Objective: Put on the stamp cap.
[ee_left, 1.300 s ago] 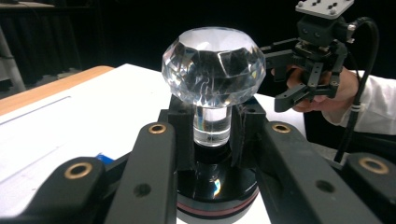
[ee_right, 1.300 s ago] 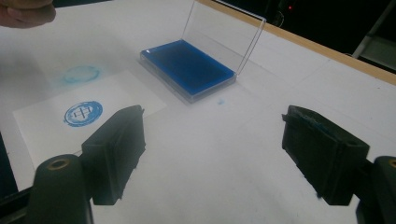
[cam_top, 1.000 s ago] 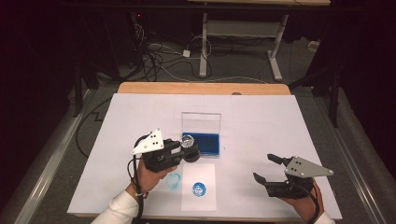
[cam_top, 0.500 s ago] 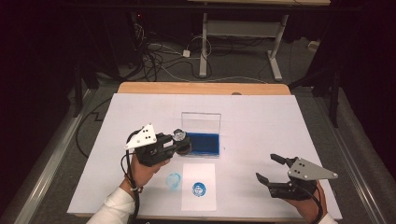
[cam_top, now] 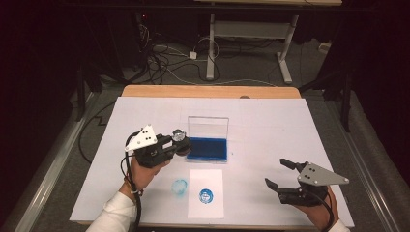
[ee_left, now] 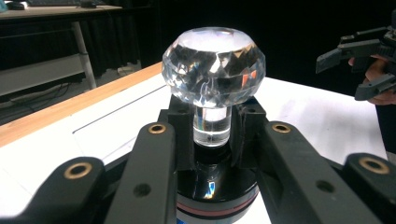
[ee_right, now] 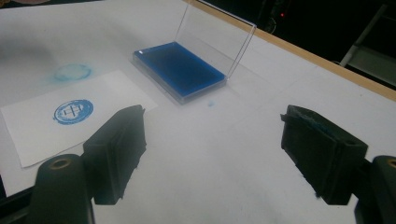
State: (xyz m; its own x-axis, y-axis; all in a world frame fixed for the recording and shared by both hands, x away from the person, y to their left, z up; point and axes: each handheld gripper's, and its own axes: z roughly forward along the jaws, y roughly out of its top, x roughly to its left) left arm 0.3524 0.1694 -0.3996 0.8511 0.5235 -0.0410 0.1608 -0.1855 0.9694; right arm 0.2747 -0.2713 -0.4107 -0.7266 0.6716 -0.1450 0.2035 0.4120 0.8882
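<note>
My left gripper (cam_top: 175, 143) is shut on a stamp (cam_top: 179, 137) with a clear faceted knob (ee_left: 214, 65). Its jaws clasp the clear stem between the knob and the black base. It holds the stamp above the table at the left edge of the blue ink pad (cam_top: 208, 149), whose clear lid (cam_top: 208, 126) stands open. A white paper (cam_top: 205, 193) in front of the pad bears a round blue print (cam_top: 206, 195). Near the front right my right gripper (cam_top: 275, 172) stands open over bare table, nothing between its pads (ee_right: 116, 149).
A pale blue smudge (cam_top: 179, 186) marks the white table cover (cam_top: 270, 125) left of the paper. A wooden table edge (cam_top: 208, 91) runs along the far side. Cables and a desk frame (cam_top: 246, 43) lie on the floor beyond.
My left gripper has carried the stamp a little left and away from the paper, toward the pad's left edge. The right gripper has stayed put.
</note>
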